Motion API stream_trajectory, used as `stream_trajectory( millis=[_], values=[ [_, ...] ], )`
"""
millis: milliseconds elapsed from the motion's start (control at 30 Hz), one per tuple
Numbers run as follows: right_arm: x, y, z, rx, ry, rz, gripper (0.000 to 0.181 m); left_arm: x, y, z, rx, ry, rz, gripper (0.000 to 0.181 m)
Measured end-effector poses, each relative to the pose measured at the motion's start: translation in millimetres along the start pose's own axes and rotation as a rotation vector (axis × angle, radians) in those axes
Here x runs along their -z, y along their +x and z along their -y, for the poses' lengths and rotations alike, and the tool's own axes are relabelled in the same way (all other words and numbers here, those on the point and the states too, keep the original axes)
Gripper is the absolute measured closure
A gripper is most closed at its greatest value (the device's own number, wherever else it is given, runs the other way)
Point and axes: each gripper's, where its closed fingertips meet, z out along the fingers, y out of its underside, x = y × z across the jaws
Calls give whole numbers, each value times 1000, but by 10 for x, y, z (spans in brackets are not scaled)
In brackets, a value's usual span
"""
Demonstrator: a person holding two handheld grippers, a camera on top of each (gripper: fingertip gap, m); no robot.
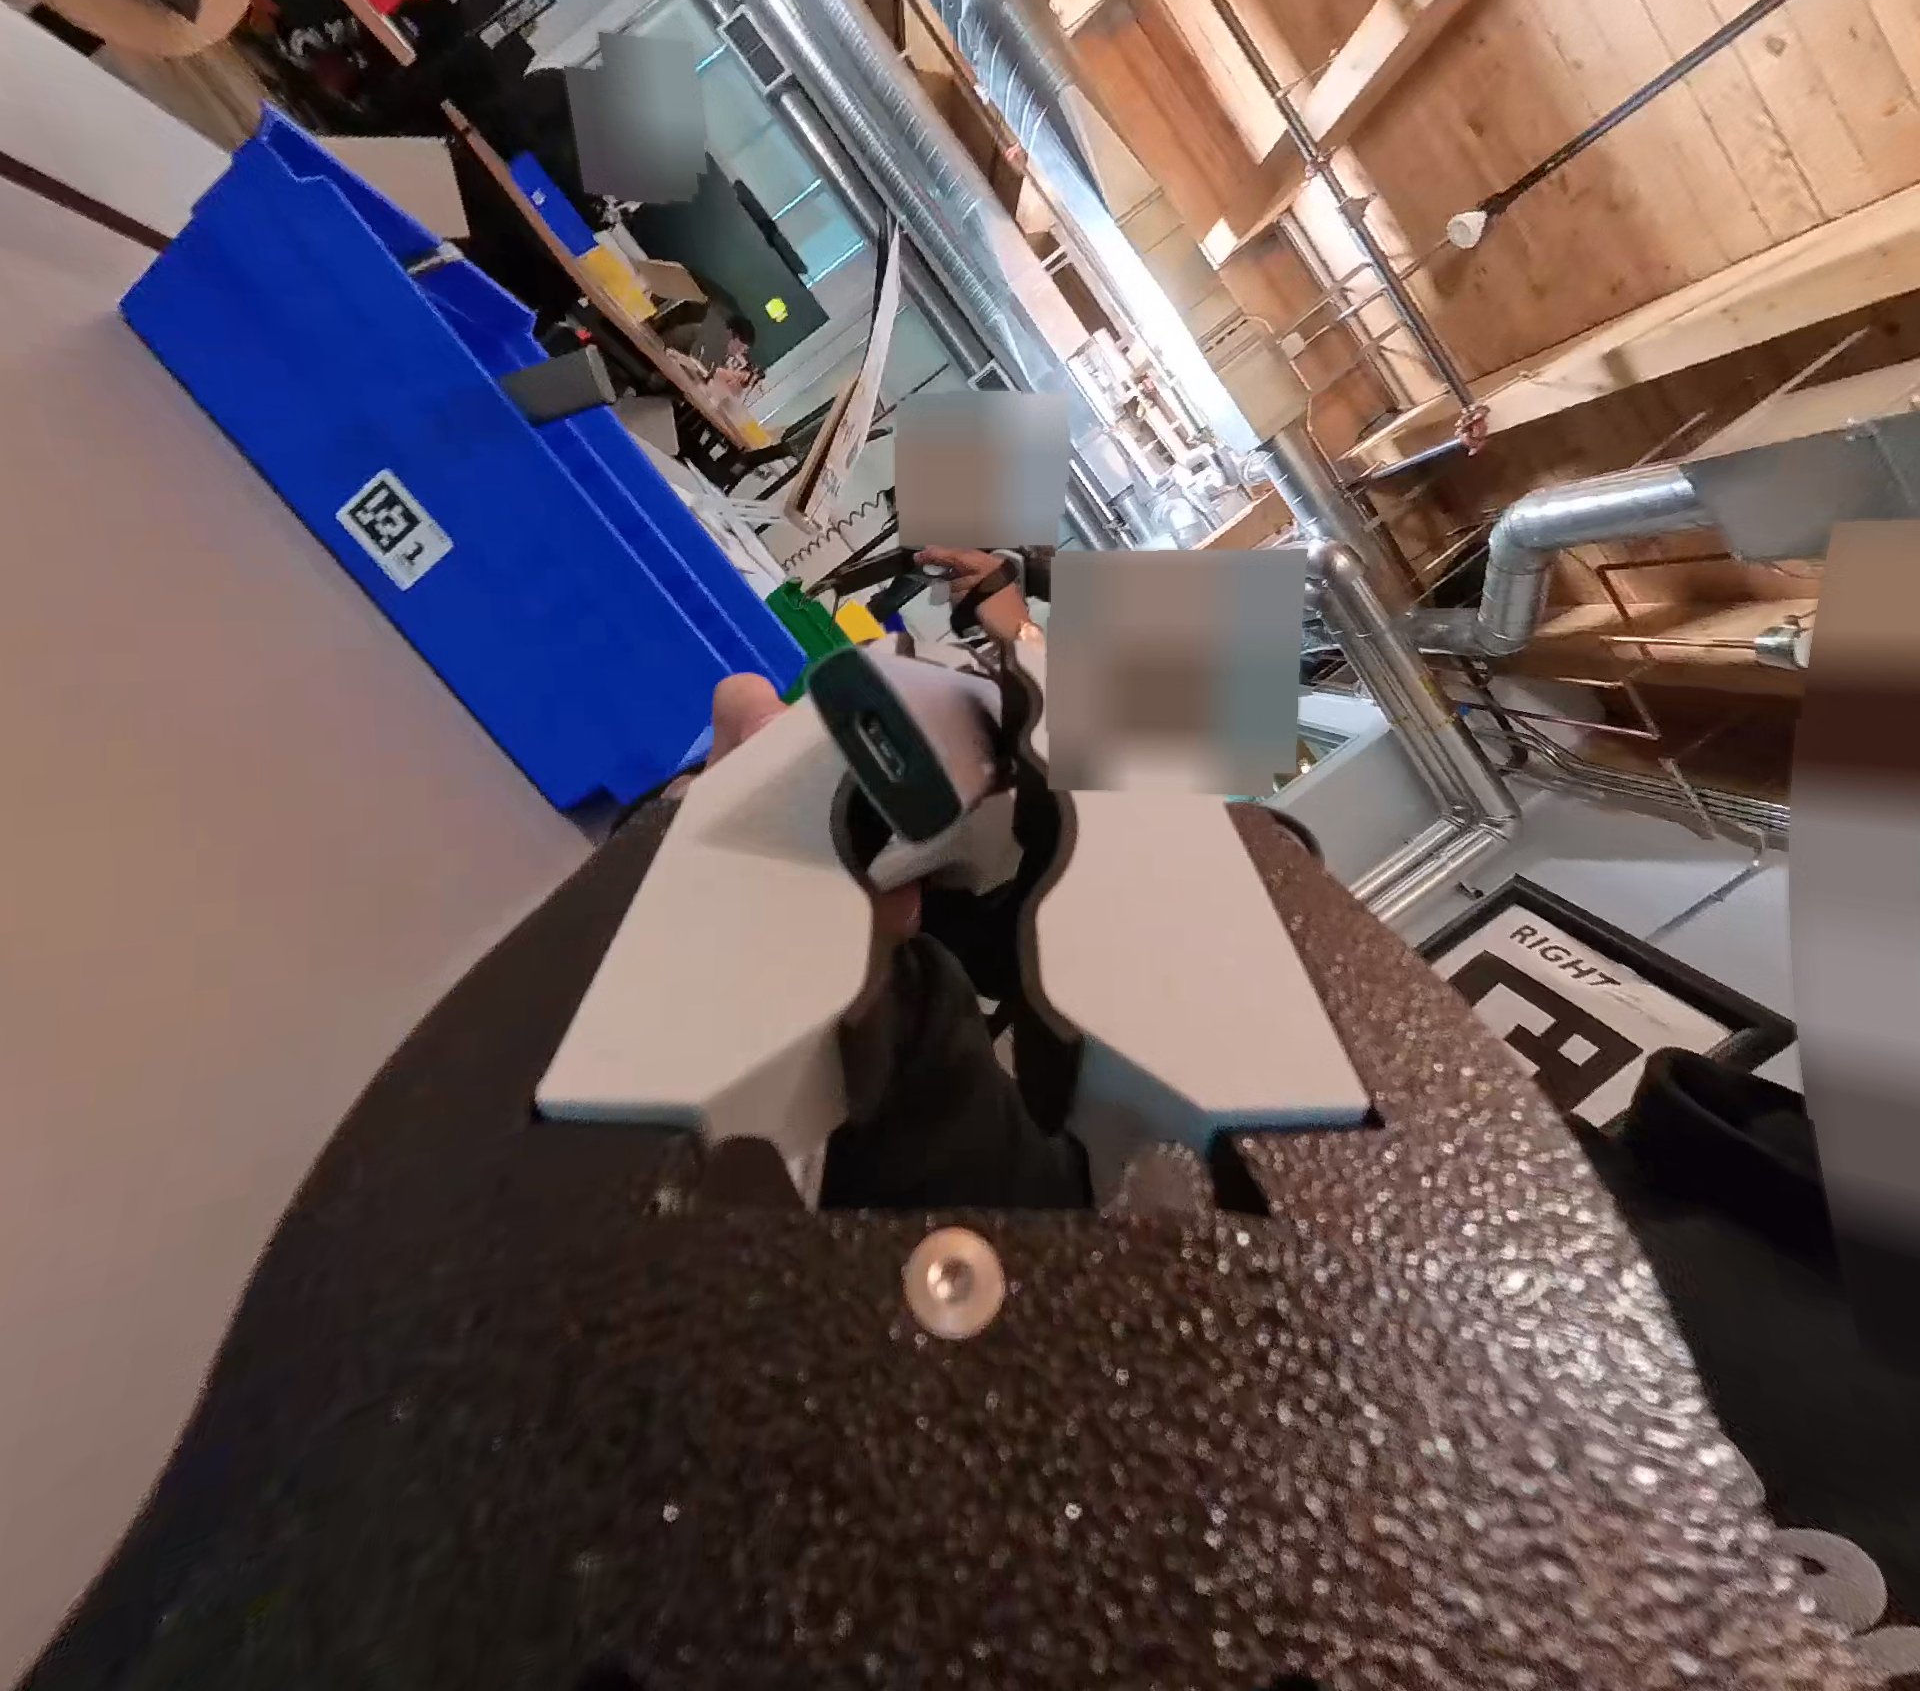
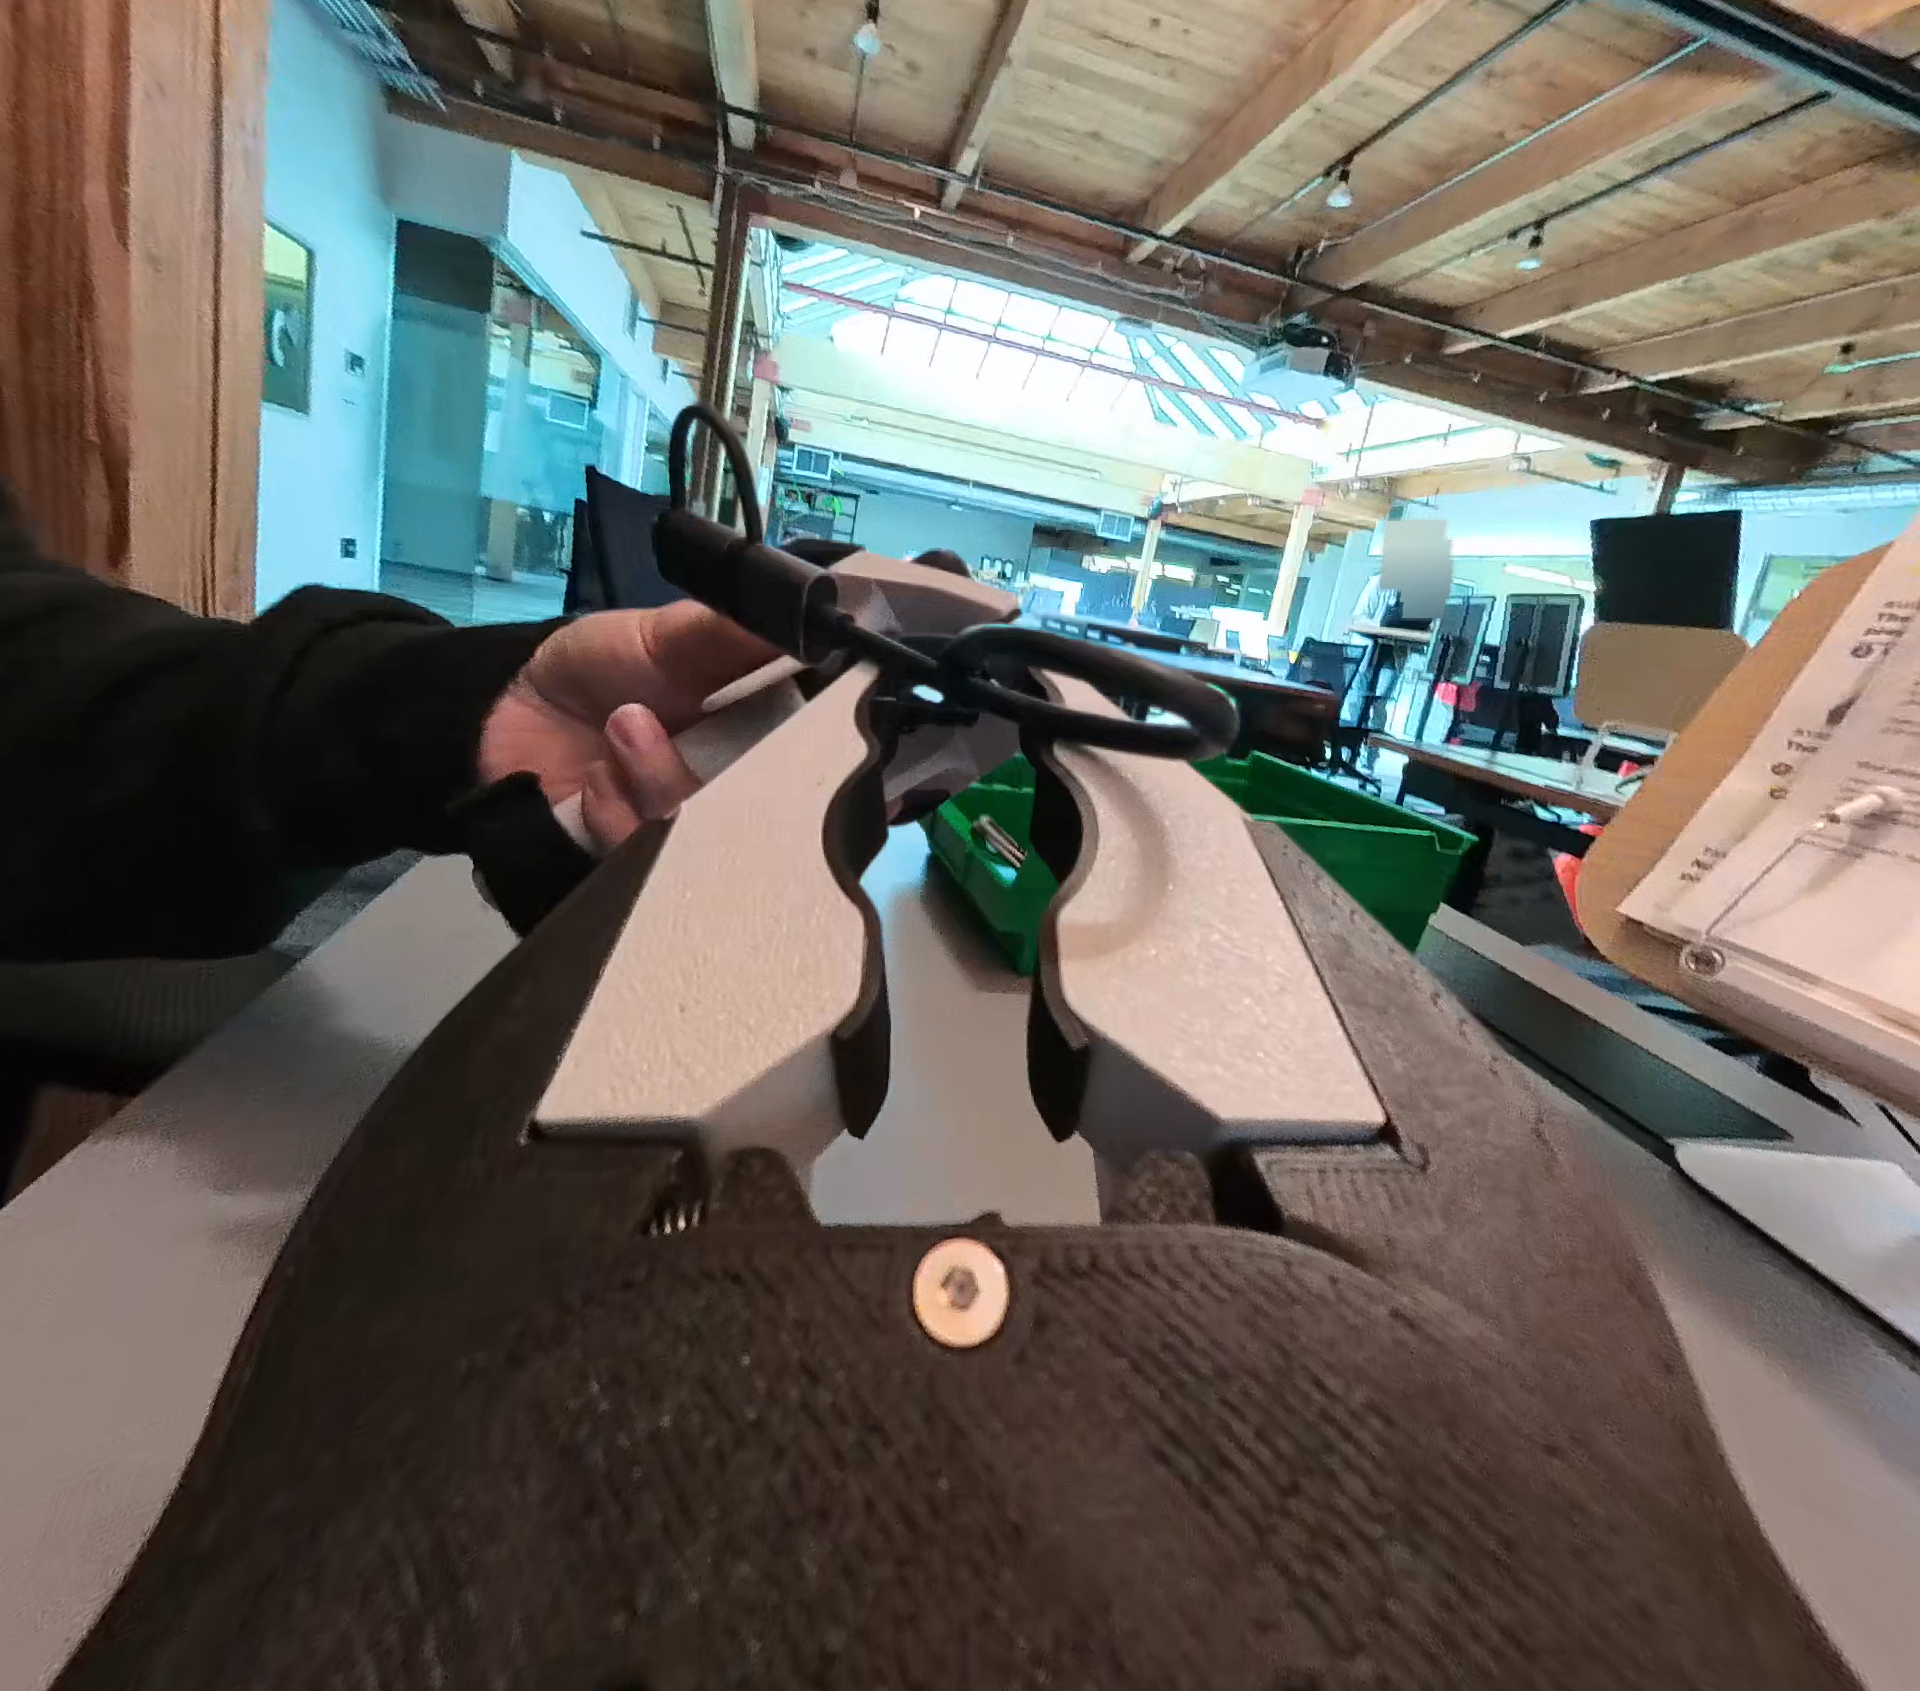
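Black cable with a moulded plug (image 2: 727,566) is the item in hand. We find it pinched between the tips of the right gripper (image 2: 925,696), whose jaws are clenched on it. The plug juts up and to the left of the tips, and one loop of the cable lies across the gripper's right finger.

Just left of the plug, a person's hand (image 2: 613,706) in a black sleeve holds a pale, flat item that is mostly hidden. A grey faceted piece (image 2: 914,587) sits directly behind the cable; we cannot identify it.

Beyond the tips, a green plastic bin (image 2: 1340,852) stands on the grey table (image 2: 156,1226). A wooden board carrying clipped papers (image 2: 1766,810) leans at the right edge.

In the left wrist view, a small white device with a dark-edged port face (image 1: 883,748) sits between the tips of the left gripper (image 1: 914,774), tilted, port towards the camera. We cannot tell whether those jaws are clamped on it or merely around it. A bare fingertip (image 1: 743,701) shows just beyond the gripper's left finger.

Behind these, a large blue plastic bin (image 1: 468,519) bearing a square black-and-white sticker rests on the pale surface. A framed black-and-white marker plate (image 1: 1558,1007) lies low on the right. Silver ducts (image 1: 883,114) run beneath the timber ceiling.
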Motion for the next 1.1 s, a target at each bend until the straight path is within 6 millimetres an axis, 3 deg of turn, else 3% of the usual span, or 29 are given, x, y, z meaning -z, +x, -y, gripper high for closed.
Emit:
stream_trajectory(
  millis=[200,700,867,1100],
  values=[
    [-20,66,-234,80,-125,-76,157,55,-69,-9,-47,-126,95,174],
    [-57,47,-95,160,-79,-120,158,27,-75,-38,128,-193,25,173],
    [-43,65,-177,192,-131,-121,158,30,-152,-57,180,-208,21,172],
    [-82,147,-268,23,-168,-163,159,50,-285,31,136,-171,80,167]
  ],
)
